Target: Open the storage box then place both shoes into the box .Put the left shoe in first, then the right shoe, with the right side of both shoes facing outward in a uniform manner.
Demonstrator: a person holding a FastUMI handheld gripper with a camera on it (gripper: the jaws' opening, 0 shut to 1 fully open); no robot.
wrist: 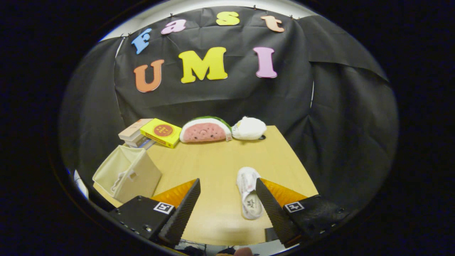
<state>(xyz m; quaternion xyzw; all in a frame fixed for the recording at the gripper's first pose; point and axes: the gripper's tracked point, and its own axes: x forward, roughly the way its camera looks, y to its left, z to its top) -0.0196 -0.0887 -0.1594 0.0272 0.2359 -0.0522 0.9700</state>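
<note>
Wooden worktop (213,167) carries the open storage box (126,174) left of the white shoe (249,192), which lies beside the right finger of the wide-spread, empty tool (227,199), seemingly lined up for a grasp.

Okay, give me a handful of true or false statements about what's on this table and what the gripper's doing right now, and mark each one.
1. The gripper has its fingers spread apart with nothing clamped between them. True.
2. The white shoe lies inside the cream fabric storage box. False: it lies on the light wooden table, beside the inner edge of the right finger.
3. The watermelon-slice plush toy sits at the far side of the table, beyond the fingers. True.
4. The yellow book lies flat on bare table. False: it leans on a stack of books.
5. The storage box is to the right of the fingers. False: it sits to their left.
</note>
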